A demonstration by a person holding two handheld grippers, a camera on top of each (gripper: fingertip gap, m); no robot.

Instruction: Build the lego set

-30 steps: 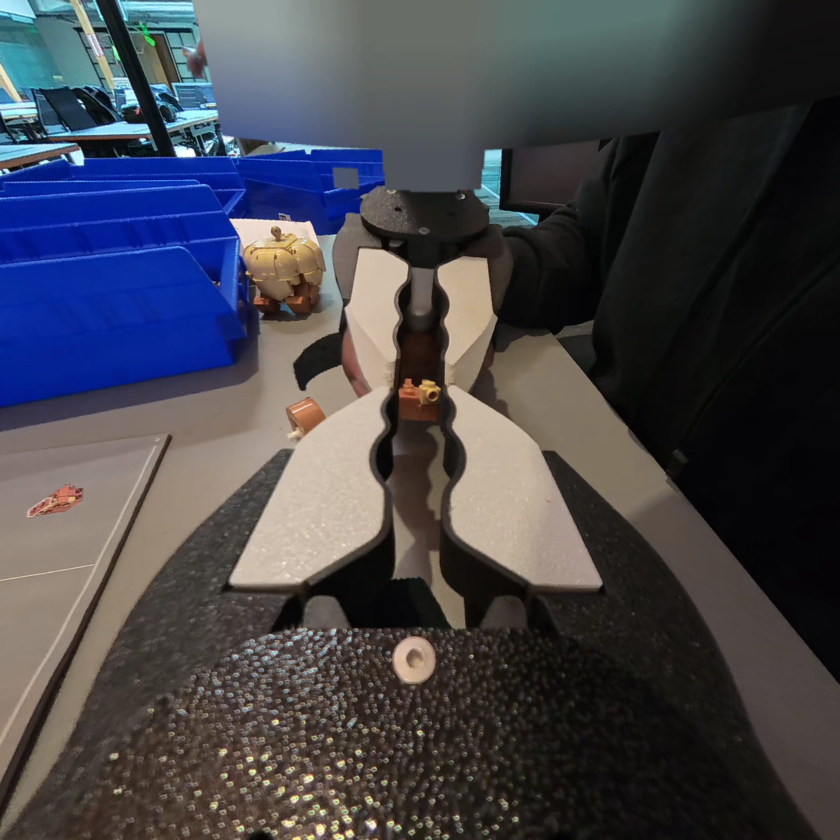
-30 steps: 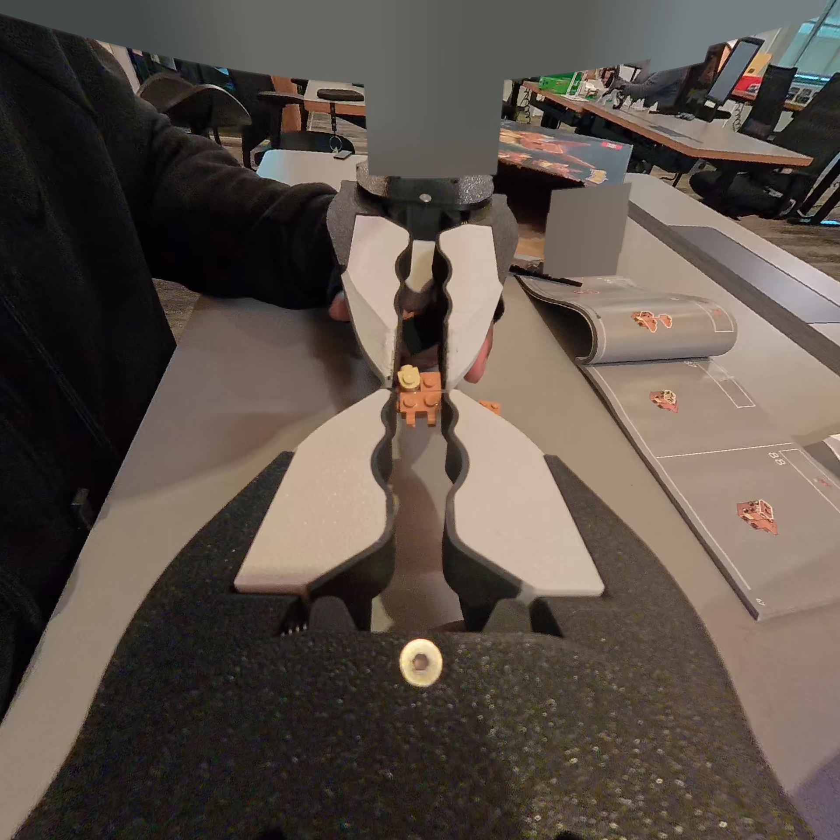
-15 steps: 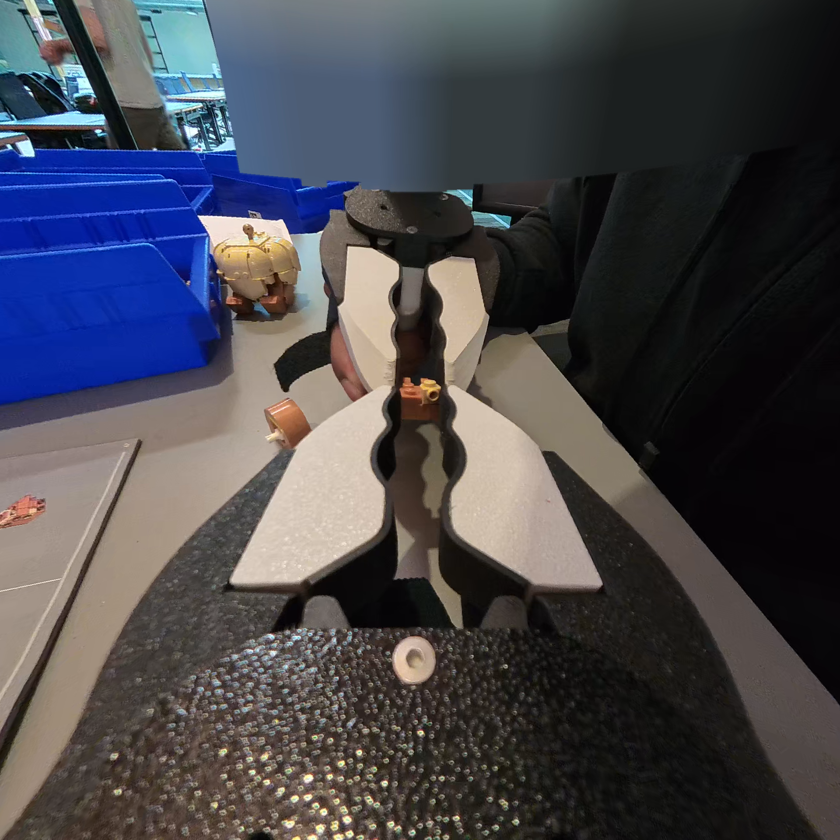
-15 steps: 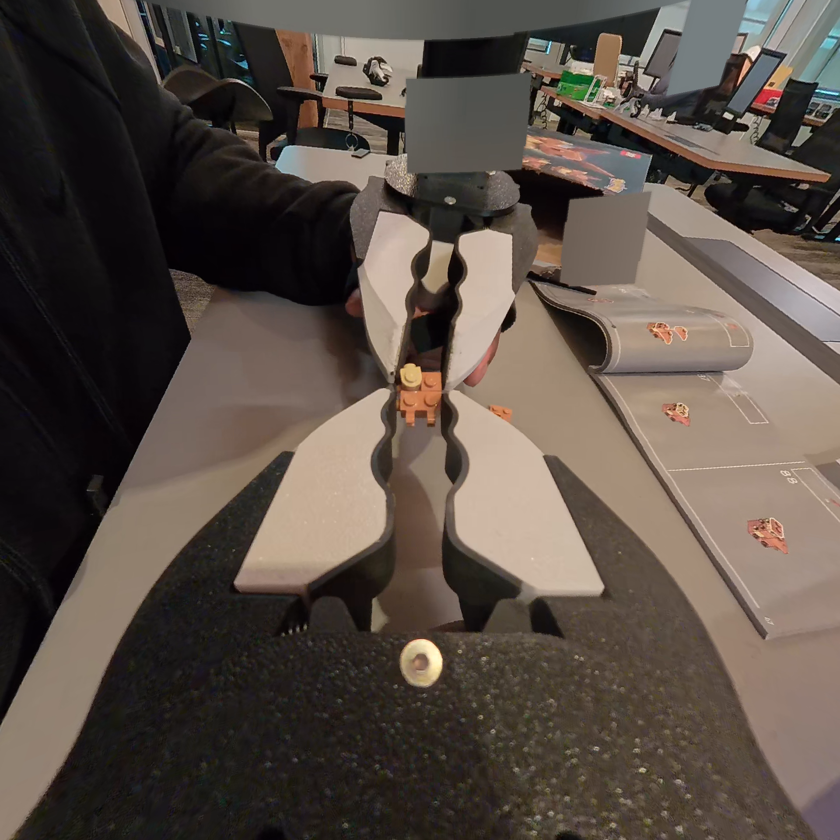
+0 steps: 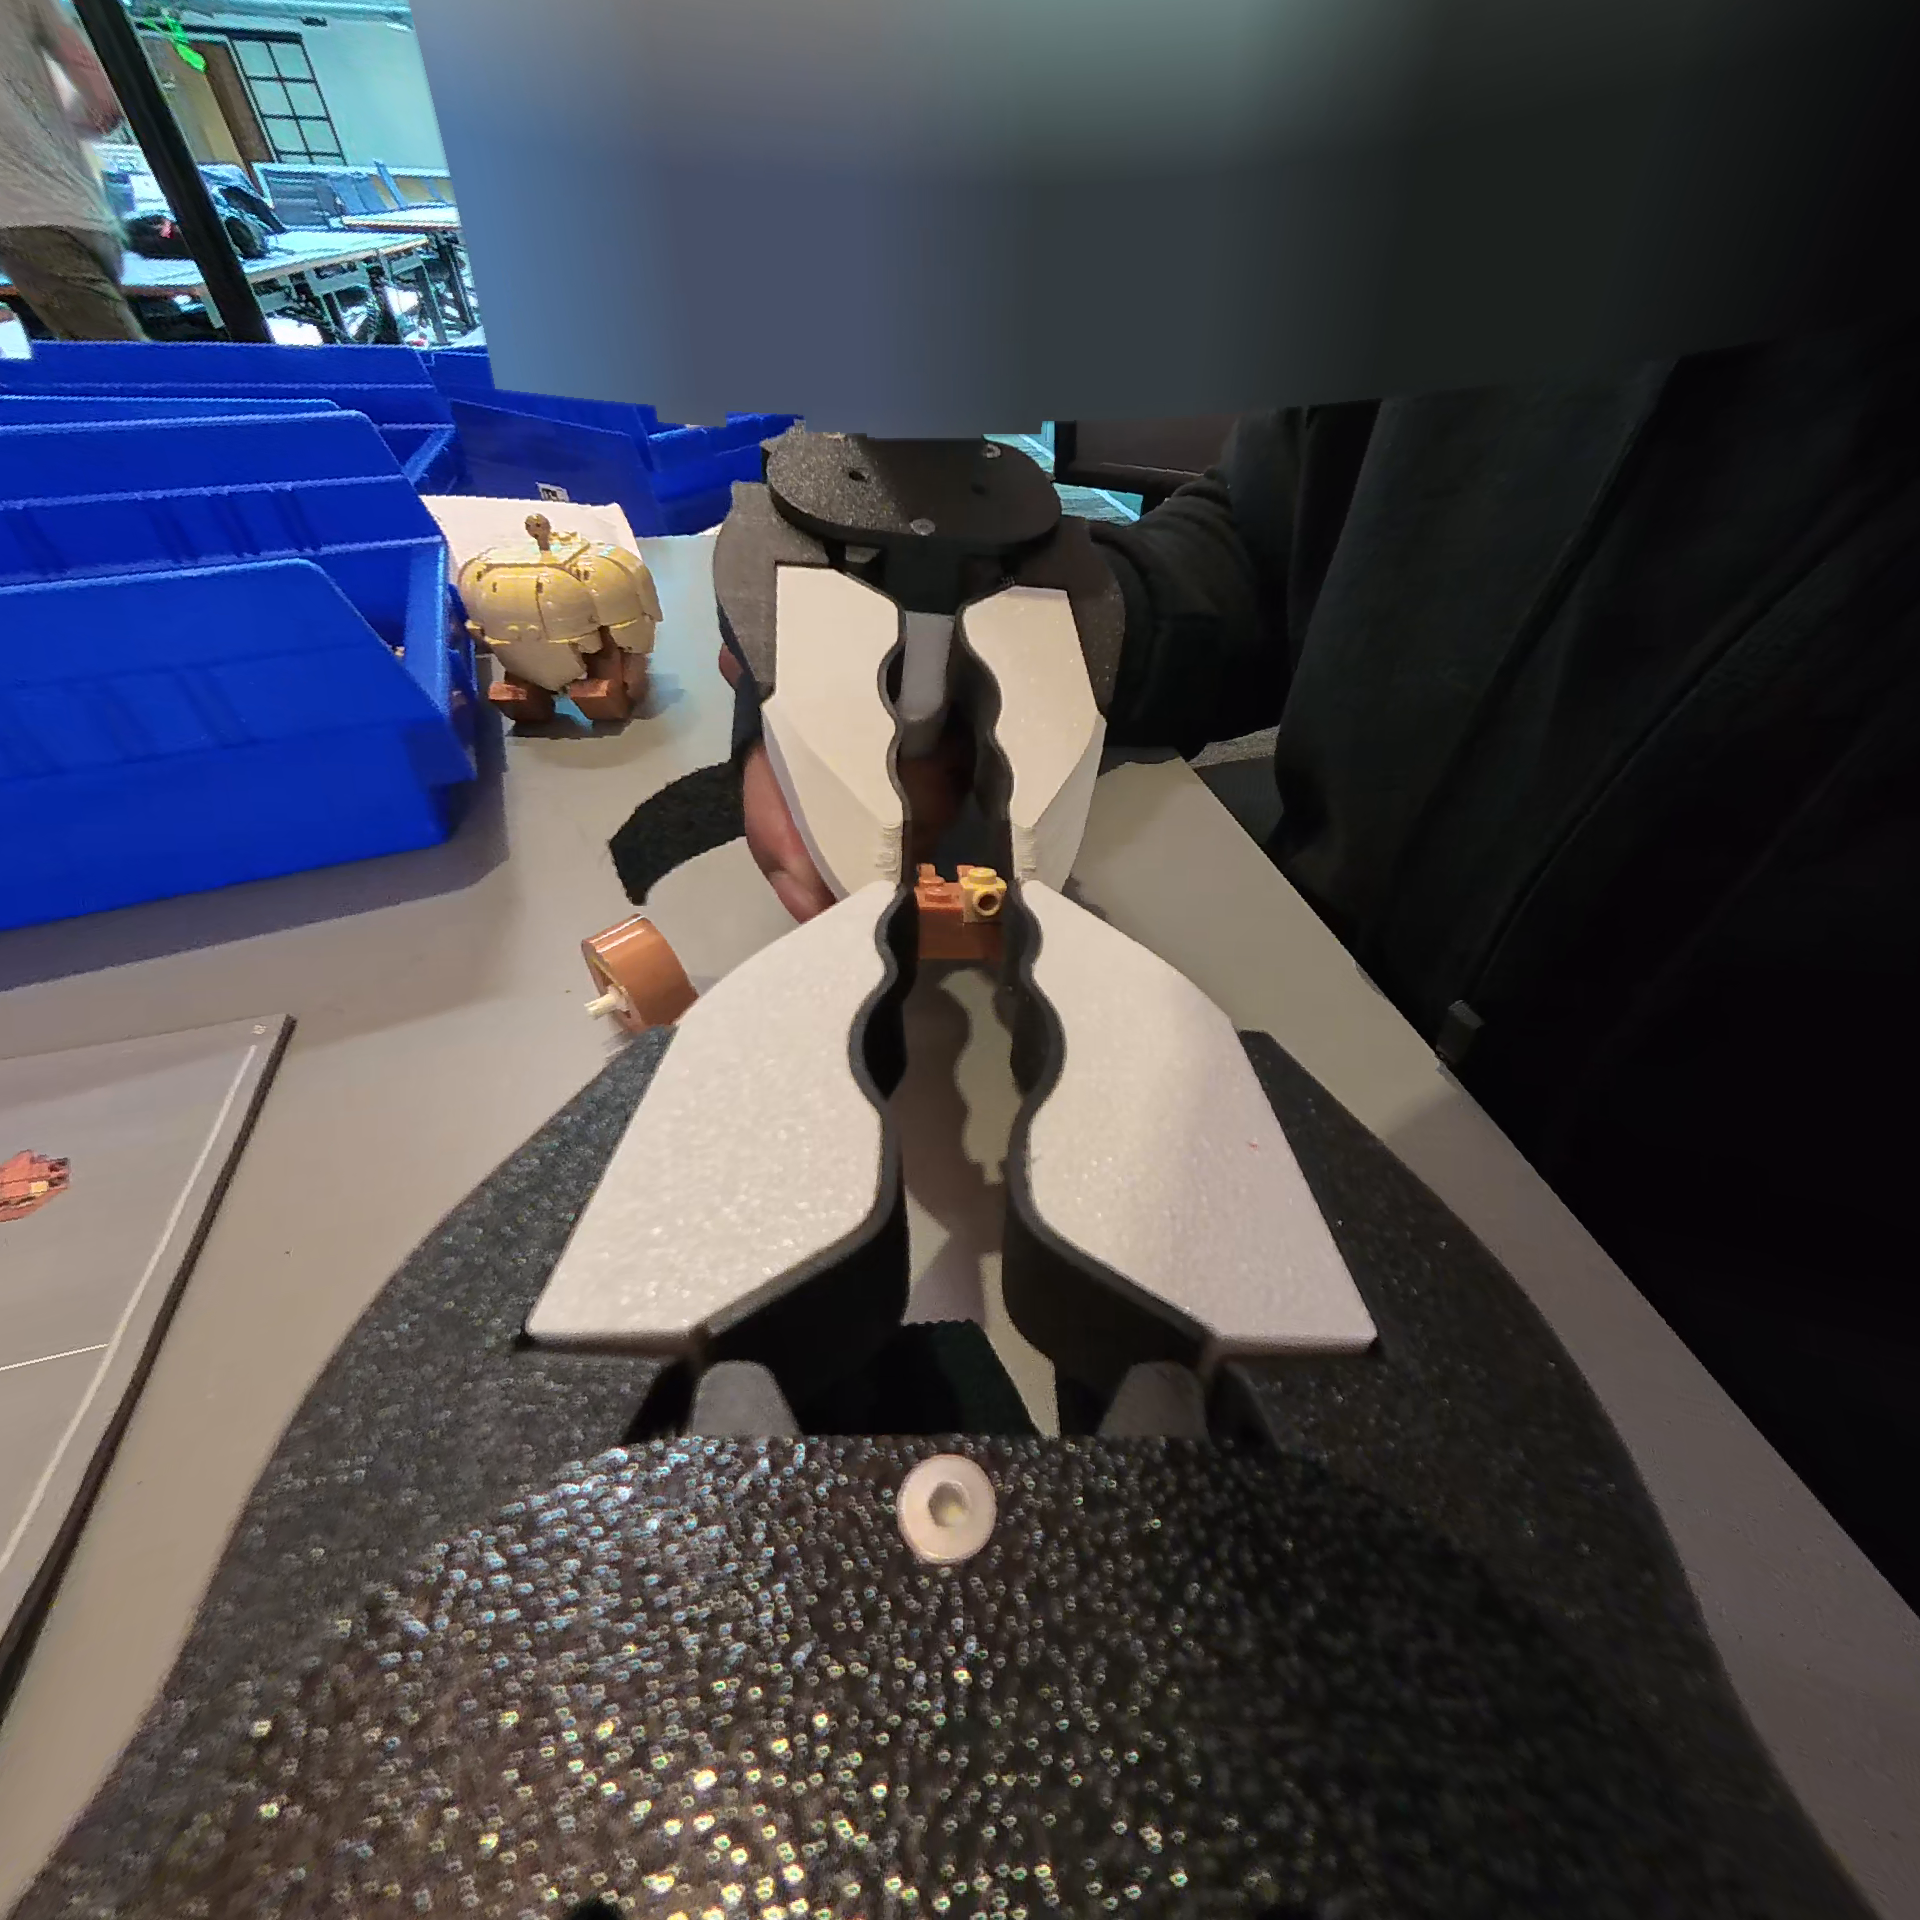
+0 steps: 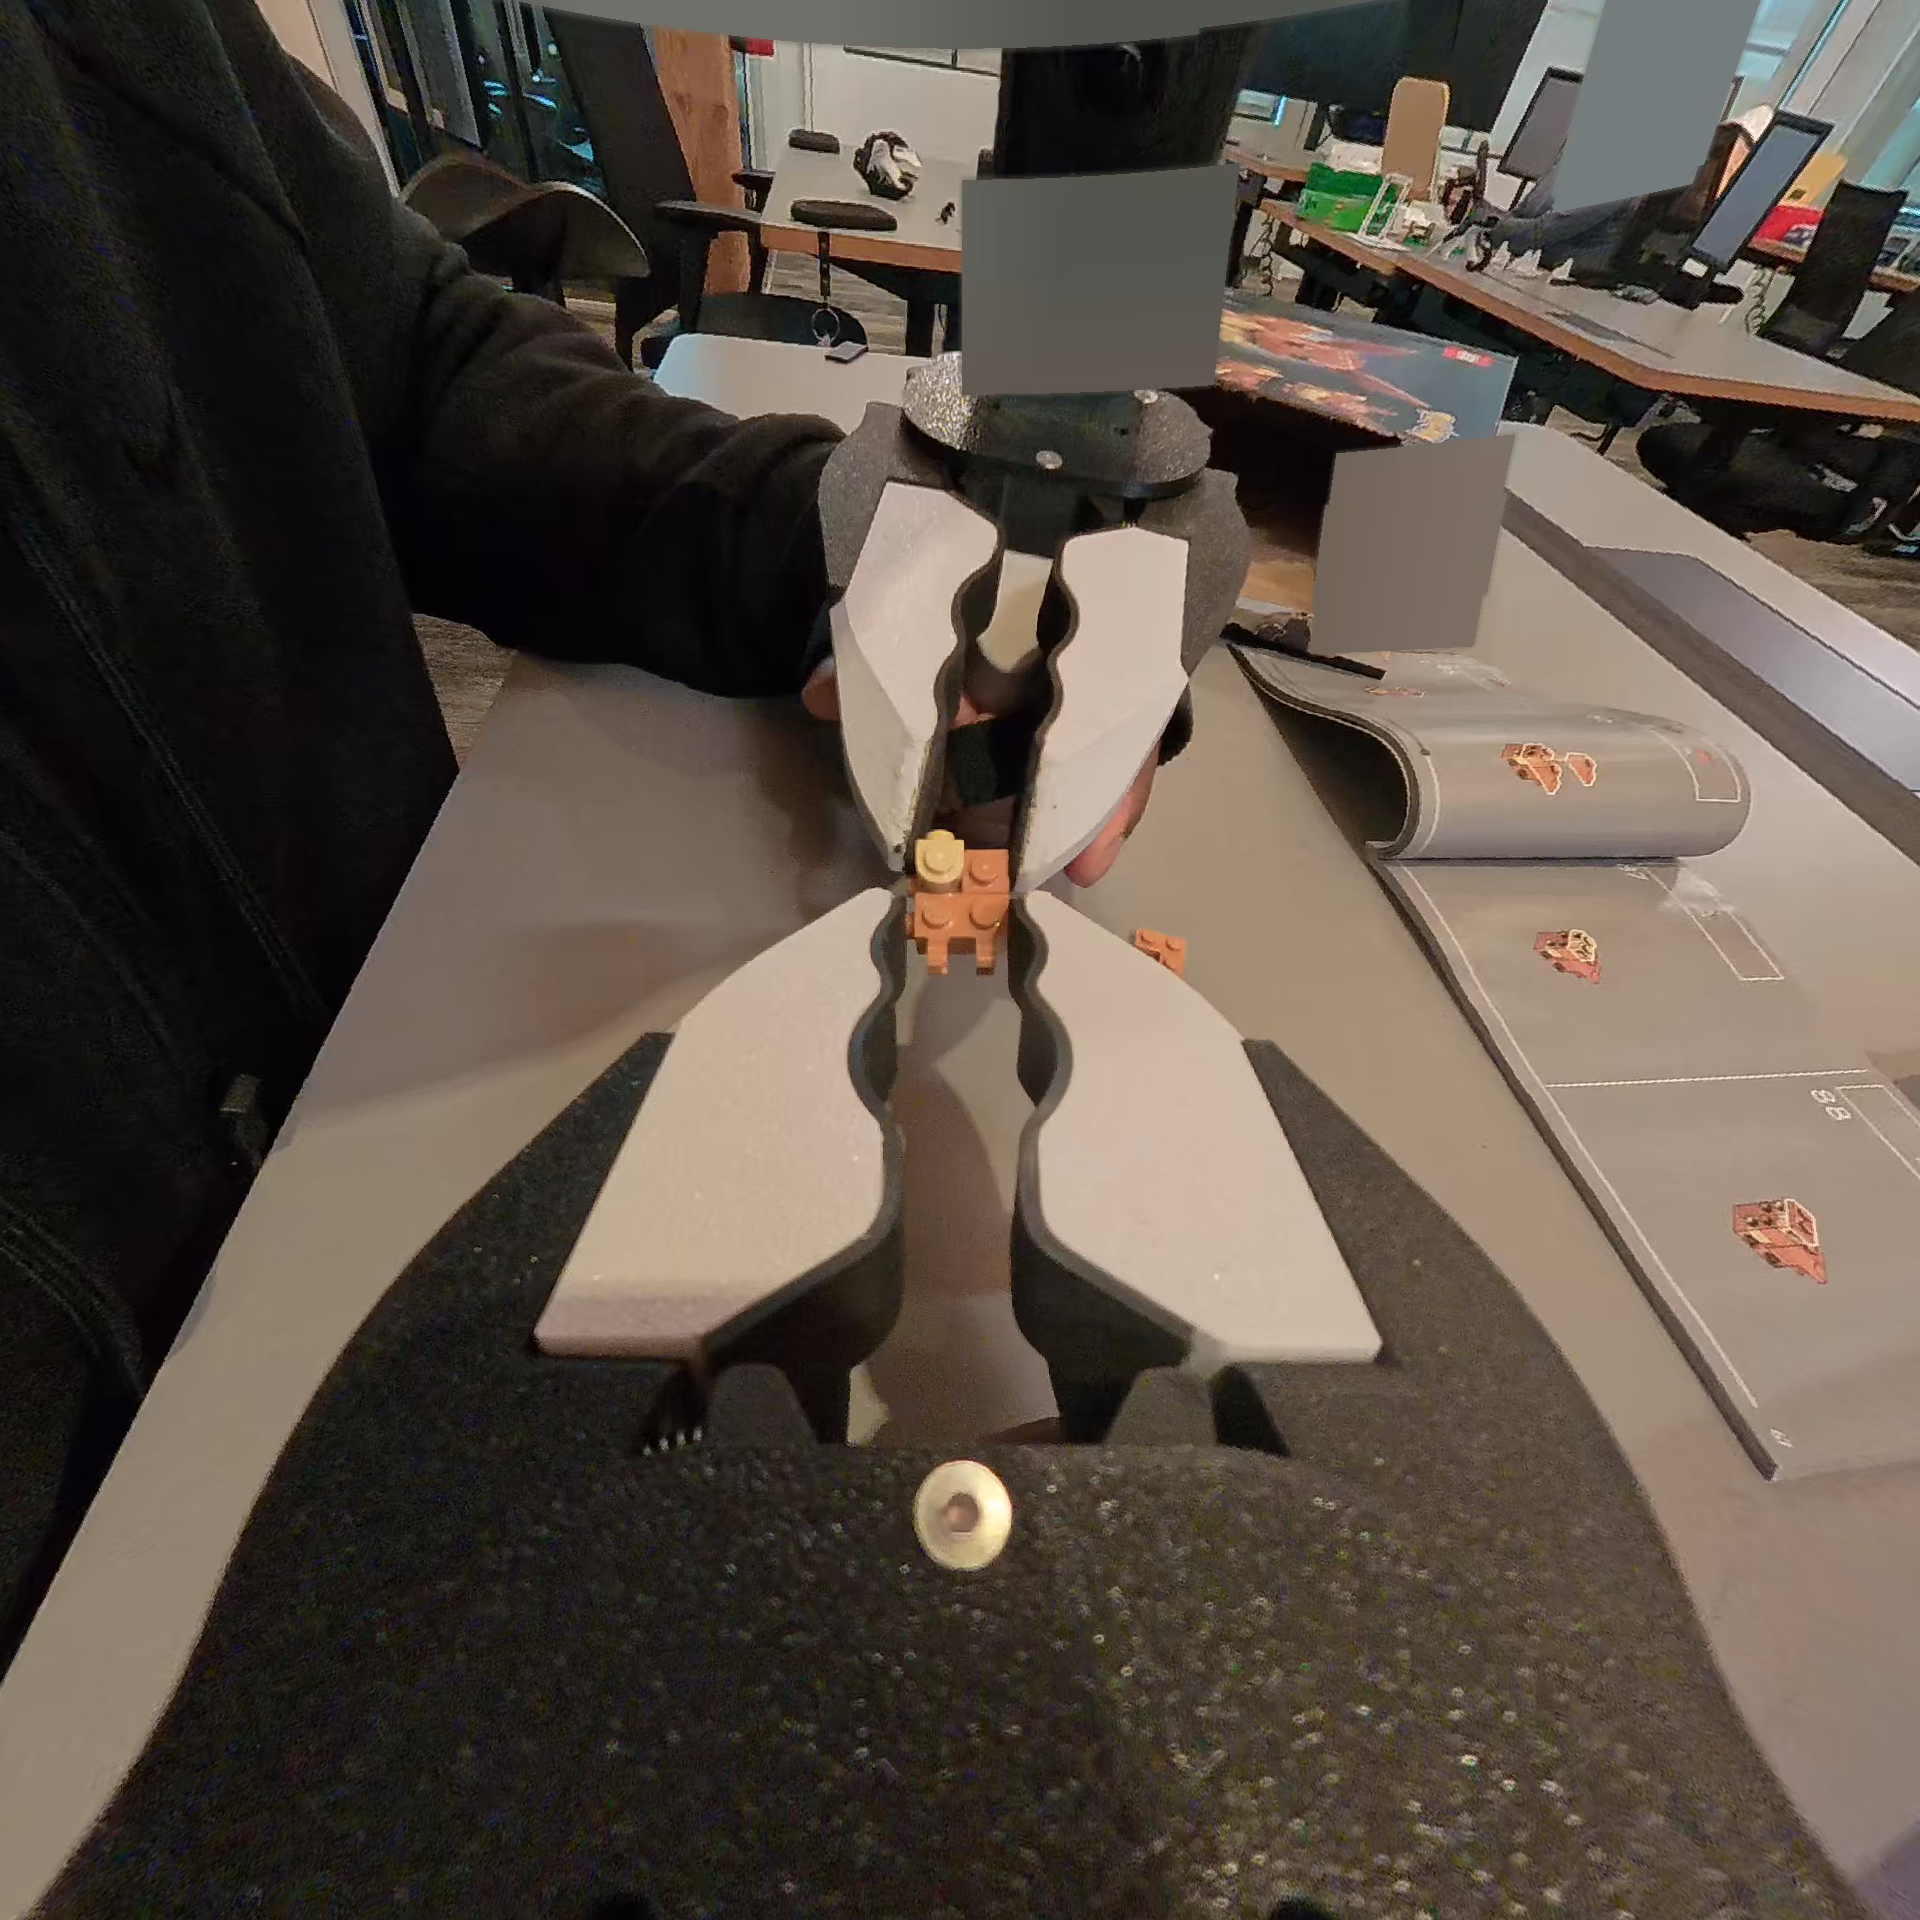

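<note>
Left gripper and right gripper: each is showing two pale grey fingers with wavy black inner pads, seated in a speckled black housing carrying one central screw. The person is wearing black sleeves behind the housings.

Orange-brown brick assembly, tan stud

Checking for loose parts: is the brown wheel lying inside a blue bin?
No, the brown wheel lies on the grey table, outside the blue bin.
</note>
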